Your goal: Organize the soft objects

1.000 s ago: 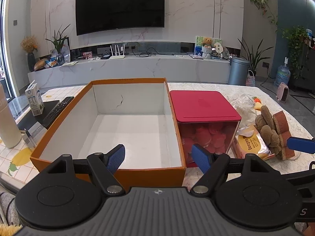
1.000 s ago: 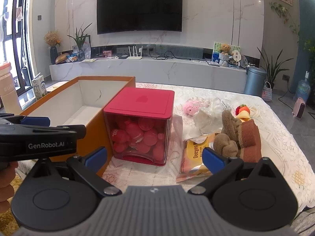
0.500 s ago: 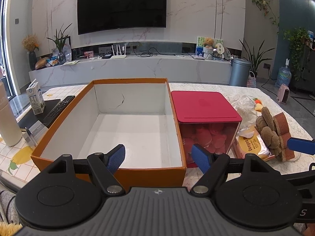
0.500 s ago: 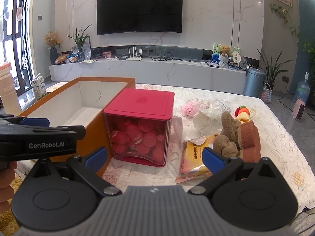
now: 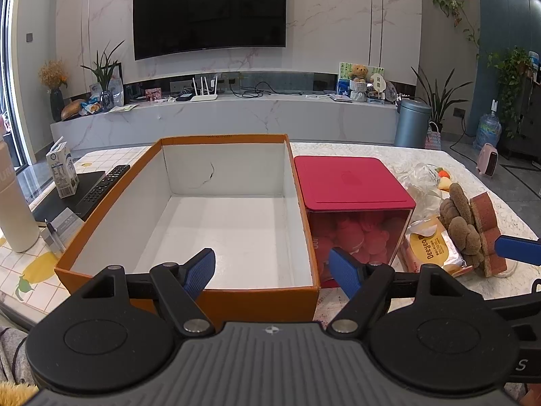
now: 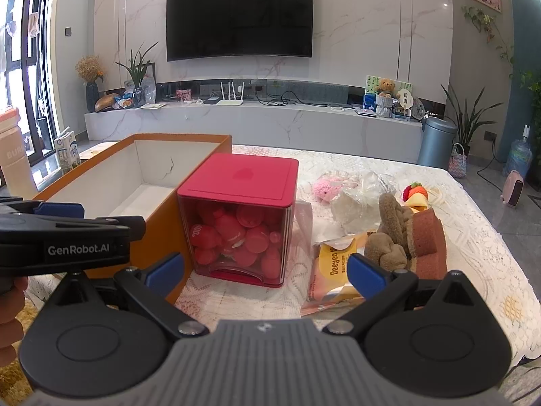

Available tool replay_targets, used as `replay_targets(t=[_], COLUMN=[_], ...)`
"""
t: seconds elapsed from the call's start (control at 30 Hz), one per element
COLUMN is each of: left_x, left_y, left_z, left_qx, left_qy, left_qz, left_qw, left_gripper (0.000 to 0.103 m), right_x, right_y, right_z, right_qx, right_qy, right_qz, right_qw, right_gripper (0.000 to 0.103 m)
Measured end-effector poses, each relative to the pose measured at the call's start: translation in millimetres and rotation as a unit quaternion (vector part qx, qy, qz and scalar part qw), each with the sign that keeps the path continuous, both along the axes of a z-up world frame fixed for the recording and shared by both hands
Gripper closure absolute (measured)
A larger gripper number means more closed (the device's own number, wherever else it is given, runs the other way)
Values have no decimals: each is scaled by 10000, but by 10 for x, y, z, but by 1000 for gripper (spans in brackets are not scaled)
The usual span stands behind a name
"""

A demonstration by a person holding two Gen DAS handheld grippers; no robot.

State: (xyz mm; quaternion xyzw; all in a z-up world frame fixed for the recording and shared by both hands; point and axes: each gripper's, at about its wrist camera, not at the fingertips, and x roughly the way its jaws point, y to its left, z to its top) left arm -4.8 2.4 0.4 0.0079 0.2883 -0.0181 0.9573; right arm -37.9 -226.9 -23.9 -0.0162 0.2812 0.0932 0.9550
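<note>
An orange box (image 5: pixel 189 291) with a white, empty inside stands in front of my left gripper (image 5: pixel 272 272), which is open and empty at its near wall. The box also shows in the right wrist view (image 6: pixel 159 237). Right of it stands a red-lidded clear cube (image 6: pixel 240 216) of red pieces. Soft things lie further right: a brown plush (image 6: pixel 389 230), a brown sponge block (image 6: pixel 427 240), a yellow bread packet (image 6: pixel 333 264), a pink crochet toy (image 6: pixel 324 187), a crochet fruit piece (image 6: pixel 416 193). My right gripper (image 6: pixel 265 274) is open and empty before the cube and packet.
Crumpled clear plastic (image 6: pixel 358 196) lies behind the plush. Left of the box are a remote (image 5: pixel 103 182), a milk carton (image 5: pixel 62 169), a white bottle (image 5: pixel 13 216). The table's right edge (image 6: pixel 490 233) drops to the floor. My left gripper's side (image 6: pixel 67 240) sits at the left.
Both grippers have barely shifted; the views have drifted slightly. Nothing was taken hold of or let go.
</note>
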Motion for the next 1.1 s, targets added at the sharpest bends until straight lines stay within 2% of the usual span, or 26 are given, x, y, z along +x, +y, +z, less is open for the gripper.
replay_targets(t=[0.73, 0.9, 1.1], left_x=[-3, -11, 6], left_y=[9, 51, 8], left_z=[14, 89, 254], left_qx=[23, 15, 41], left_qy=[-13, -60, -142], left_qz=[24, 118, 124], left_qw=[10000, 9999, 9998], left_gripper=[13, 13, 13], right_x=[-6, -1, -32], right_y=[-16, -125, -379], right_z=[3, 53, 225], right_qx=[-5, 161, -347], right_qy=[-41, -18, -211], right_qz=[0, -141, -545], right_qw=[10000, 9998, 9977], right_gripper=[3, 3, 3])
